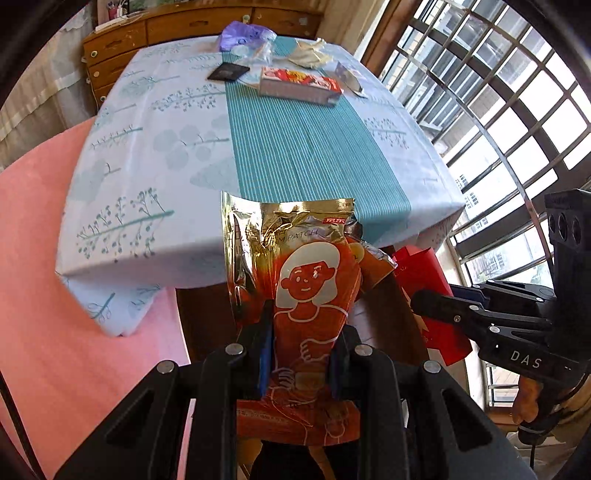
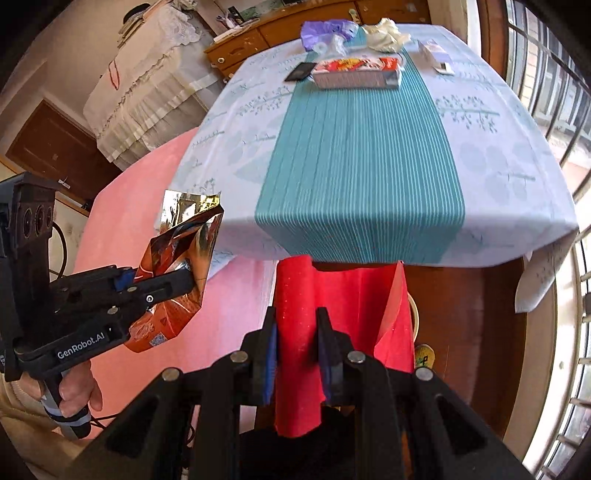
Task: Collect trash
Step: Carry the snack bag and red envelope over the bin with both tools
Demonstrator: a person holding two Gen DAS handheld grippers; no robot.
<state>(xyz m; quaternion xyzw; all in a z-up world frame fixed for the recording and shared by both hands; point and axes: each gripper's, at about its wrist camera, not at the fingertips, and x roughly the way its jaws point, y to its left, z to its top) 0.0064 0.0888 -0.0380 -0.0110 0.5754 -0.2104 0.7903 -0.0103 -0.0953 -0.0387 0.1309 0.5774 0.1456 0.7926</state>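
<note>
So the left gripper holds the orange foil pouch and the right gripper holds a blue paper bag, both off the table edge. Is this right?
Not quite: the colour is wrong. The right gripper holds a red paper bag, not a blue one, as the right wrist view shows. The left gripper does hold the orange foil pouch, both off the table edge.

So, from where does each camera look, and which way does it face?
Left wrist: sits on the left tool, looks over its orange foil packet toward the table; the right tool shows at right.
Right wrist: sits on the right tool, looks over its red paper; the left tool and hand show.
Shared: table, red box, purple bag.
</note>
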